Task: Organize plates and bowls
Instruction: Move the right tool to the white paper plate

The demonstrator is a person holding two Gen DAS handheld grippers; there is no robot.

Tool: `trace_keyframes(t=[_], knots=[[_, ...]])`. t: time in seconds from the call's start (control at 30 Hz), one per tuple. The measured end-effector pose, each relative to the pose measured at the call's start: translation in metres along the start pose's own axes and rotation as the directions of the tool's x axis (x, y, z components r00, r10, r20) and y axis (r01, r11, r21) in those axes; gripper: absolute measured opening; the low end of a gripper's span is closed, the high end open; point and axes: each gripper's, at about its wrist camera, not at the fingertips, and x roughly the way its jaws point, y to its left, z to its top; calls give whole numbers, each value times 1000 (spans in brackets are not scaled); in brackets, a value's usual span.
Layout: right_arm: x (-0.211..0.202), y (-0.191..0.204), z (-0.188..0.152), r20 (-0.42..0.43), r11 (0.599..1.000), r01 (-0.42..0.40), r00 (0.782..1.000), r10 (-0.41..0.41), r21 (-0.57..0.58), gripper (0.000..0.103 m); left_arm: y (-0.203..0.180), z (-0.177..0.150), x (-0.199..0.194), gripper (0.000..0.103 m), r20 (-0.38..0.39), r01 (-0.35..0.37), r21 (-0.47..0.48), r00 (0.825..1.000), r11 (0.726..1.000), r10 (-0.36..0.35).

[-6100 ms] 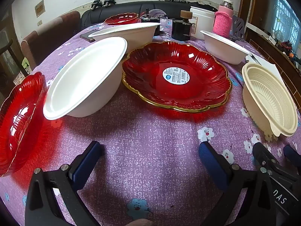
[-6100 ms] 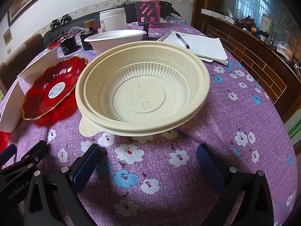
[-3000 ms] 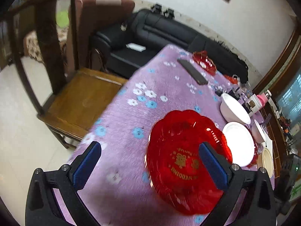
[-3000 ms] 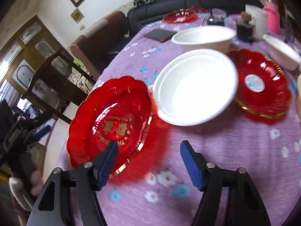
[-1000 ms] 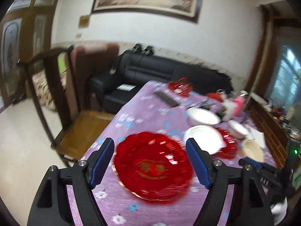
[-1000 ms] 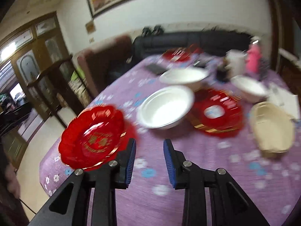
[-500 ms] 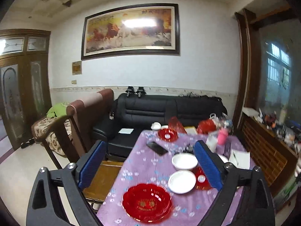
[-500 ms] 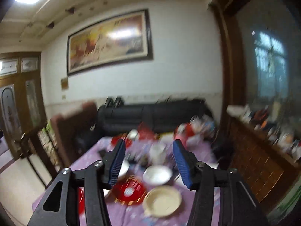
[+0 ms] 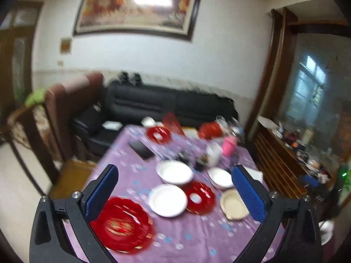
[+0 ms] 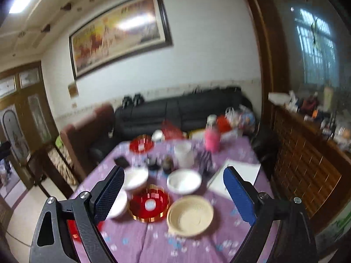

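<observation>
Both my left gripper [image 9: 174,191] and right gripper [image 10: 173,191] have just spread wide, holding nothing. On the table [image 9: 188,239]: three red plates, three white bowls, one beige bowl [image 9: 233,203].

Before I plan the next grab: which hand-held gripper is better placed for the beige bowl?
Right, probably: the beige bowl lies between its open fingers, while in the left view it sits off to the right.

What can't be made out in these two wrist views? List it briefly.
- Large red plate: lettering smeared by motion blur in the left view; in the right view it hides behind the gripper's finger.
- Small dark items mid-table: blurred, unidentifiable.
- Clutter on the side counter: too small.
</observation>
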Motion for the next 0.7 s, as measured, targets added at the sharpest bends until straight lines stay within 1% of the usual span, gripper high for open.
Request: trace_keyframes(t=[0.1,0.2,0.27,0.33,0.37,0.4,0.5,0.53,0.57,0.6,0.67,0.7], knots=[[18,8,-28,1,1000,-6,1000,6,-3,94,7,-23,36,103,-33,37,-20,999,999,-37],[37,29,-49,18,1000,-21,1000,21,-14,94,22,-40,71,103,-70,21,-25,997,999,-23],[60,45,-60,4,999,-43,999,43,-11,95,34,-46,90,103,-83,-11,-20,996,1000,10],[87,60,-68,-28,998,-69,997,69,8,96,48,-51,106,103,-81,-39,-10,996,999,38],[107,68,-72,-53,997,-71,996,72,20,96,52,-53,111,103,-79,-51,1,996,999,51],[118,73,-74,-65,997,-72,995,73,30,96,56,-54,120,103,-82,-65,22,994,998,67],[169,92,-83,-109,992,-83,990,93,95,96,64,-55,142,103,-104,-99,52,989,994,104],[182,96,-86,-124,990,-85,987,98,111,93,67,-53,150,103,-121,-93,48,988,994,99],[194,100,-89,-139,988,-90,984,107,123,85,69,-54,157,103,-136,-86,44,986,995,92],[207,105,-91,-160,987,-95,980,116,131,80,72,-54,166,103,-148,-83,38,985,996,88],[232,112,-101,-202,985,-107,970,133,136,62,78,-57,188,103,-176,-79,17,981,997,81],[242,113,-105,-211,984,-111,967,139,140,59,81,-58,201,103,-205,-65,5,977,998,65]])
